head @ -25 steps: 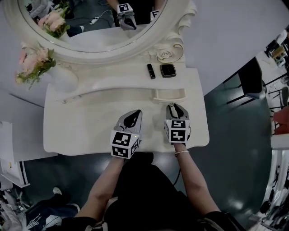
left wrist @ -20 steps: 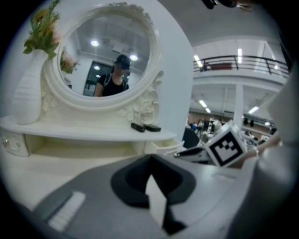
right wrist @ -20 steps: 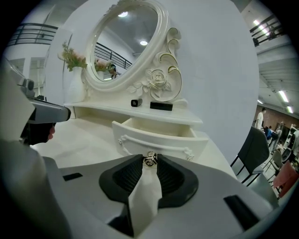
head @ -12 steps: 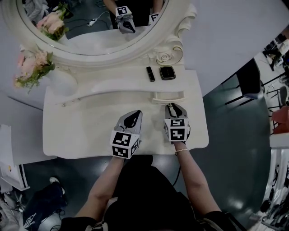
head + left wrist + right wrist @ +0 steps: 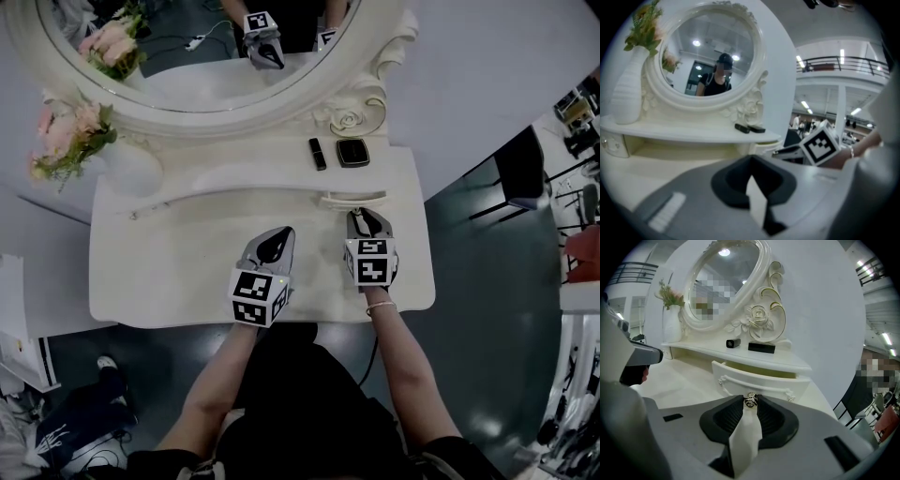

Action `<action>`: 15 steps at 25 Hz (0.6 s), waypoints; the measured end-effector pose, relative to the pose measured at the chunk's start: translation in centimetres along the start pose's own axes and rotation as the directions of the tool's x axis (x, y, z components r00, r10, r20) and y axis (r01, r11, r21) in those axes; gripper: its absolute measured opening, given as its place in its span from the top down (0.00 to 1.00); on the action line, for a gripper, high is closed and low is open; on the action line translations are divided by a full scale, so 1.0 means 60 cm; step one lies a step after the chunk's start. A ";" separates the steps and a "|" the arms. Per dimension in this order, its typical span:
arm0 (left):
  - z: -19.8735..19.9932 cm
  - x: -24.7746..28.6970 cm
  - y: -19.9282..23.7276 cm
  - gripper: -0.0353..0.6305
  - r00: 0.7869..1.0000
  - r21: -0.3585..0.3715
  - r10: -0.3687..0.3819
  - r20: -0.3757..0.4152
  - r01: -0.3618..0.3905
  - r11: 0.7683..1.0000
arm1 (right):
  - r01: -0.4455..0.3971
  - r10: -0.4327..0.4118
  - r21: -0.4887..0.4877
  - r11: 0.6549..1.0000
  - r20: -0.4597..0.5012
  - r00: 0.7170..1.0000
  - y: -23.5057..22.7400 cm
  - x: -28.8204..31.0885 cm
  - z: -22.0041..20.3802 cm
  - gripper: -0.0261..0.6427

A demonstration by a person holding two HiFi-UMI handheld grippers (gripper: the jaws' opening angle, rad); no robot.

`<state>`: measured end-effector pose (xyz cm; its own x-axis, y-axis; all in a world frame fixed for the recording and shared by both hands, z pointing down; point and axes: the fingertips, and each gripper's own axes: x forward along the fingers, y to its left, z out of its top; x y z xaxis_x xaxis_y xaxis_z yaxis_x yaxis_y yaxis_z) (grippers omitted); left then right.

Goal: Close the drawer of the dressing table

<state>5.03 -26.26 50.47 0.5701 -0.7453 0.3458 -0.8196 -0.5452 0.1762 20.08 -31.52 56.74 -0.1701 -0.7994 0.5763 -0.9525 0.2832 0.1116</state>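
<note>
**Right gripper (image 5: pixel 750 405) closed on the knob (image 5: pixel 750 399) of the drawer (image 5: pixel 757 382), which stands slightly open.**

The right jaws pinch the small metal knob at their very tips, at the middle of the drawer front. A narrow gap shows between that front and the shelf (image 5: pixel 740 354) above it. The drawer sits at the right of the dressing table (image 5: pixel 150 272), under the shelf's right end (from the head view only a thin strip projects). The left gripper (image 5: pixel 751 164) has its jaws together with nothing between them. It is over the tabletop near the near edge, just left of the right gripper. On the shelf beyond the drawer lie a black lipstick (image 5: pixel 318 153) and a dark compact (image 5: pixel 352 152). Farther back stands the oval mirror (image 5: pixel 202 80), and at the far left a white vase (image 5: pixel 131 167) of flowers.
</note>
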 end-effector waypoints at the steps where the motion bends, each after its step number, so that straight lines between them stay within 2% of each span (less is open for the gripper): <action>1: 0.000 0.001 0.000 0.94 1.000 -0.001 0.001 0.000 -0.001 1.000 | -0.002 0.002 -0.001 1.000 0.001 1.000 -0.001 0.002 0.002 0.83; 15: 0.002 0.010 -0.002 0.94 1.000 -0.002 0.006 -0.006 -0.006 1.000 | -0.018 0.018 -0.001 1.000 -0.004 1.000 -0.007 0.024 0.015 0.83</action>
<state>5.48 -26.64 50.56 0.5650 -0.7461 0.3524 -0.8230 -0.5403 0.1756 19.99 -33.27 56.77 -0.1866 -0.7918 0.5816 -0.9489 0.2986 0.1021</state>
